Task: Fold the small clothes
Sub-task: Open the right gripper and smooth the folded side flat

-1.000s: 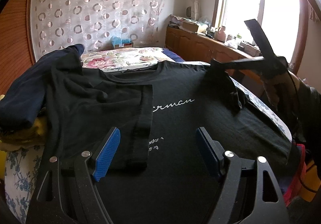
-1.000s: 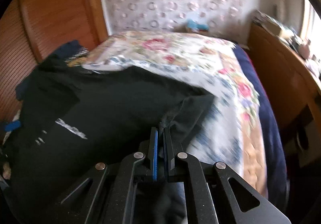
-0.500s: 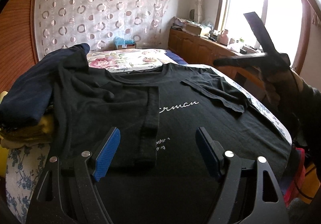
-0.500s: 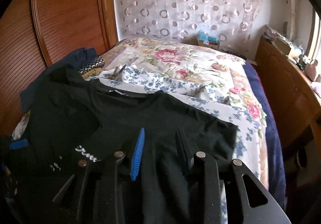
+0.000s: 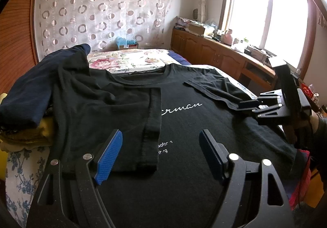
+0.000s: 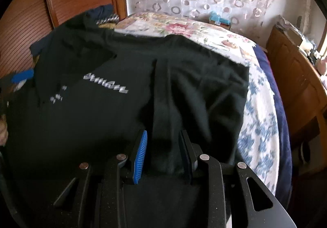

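Cotton T-shirt (image 5: 184,121), matte black, flat beneath ribbed blue pads (image 5: 109,155).

A bedroom with a flowery bed, a spotty curtain and a sunny window

A bed cover (image 5: 130,60) with big pink flowers lies at 12 o'clock in the left view. Behind it hangs a thin curtain (image 5: 102,9) with round rings all over it. A small box with blue stuff (image 5: 126,43) sits under the curtain. A bright window (image 5: 267,15) is at 2 o'clock, and a long wooden cabinet (image 5: 214,54) with lots of little things on top runs below it. A wooden wall with thin lines (image 6: 26,17) is at 10 o'clock in the right view. A dark blue blanket (image 6: 280,109) hangs down the bed's side at 3 o'clock there.
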The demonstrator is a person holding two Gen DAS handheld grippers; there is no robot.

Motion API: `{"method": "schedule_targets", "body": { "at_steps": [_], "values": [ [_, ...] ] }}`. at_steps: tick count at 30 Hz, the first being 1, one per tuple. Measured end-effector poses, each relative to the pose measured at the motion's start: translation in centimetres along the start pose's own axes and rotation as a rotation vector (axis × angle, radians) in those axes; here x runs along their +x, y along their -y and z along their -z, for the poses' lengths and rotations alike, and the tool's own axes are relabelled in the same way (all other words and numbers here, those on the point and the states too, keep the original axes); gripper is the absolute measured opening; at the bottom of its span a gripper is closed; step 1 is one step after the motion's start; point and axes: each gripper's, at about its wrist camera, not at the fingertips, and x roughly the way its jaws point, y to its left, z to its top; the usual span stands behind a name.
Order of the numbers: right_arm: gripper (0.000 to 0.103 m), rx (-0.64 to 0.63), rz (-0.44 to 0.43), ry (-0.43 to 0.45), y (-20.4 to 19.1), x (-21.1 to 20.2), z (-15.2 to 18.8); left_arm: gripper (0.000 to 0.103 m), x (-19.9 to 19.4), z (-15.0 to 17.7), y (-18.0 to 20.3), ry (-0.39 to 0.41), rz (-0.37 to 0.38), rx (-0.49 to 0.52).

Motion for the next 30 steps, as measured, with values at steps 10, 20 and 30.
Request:
{"method": "schedule_targets", "body": {
  "at_steps": [10,20,30],
  "values": [
    [0.006,-0.049,0.03,0.013,-0.5,-0.3,0.2,0.078,-0.1,-0.3,-0.2,0.004,-0.004,0.001],
    [0.02,0.003,-0.023,0.041,1.0,-1.1,-0.2,0.078,-0.5,-2.4,-2.8,0.026,-0.058,0.012],
    [0.052,0.092,0.054,0.089,6.6,0.6,-3.4,0.078,1.3,-7.1,-8.7,0.01,-0.145,0.01]
  ]
}}
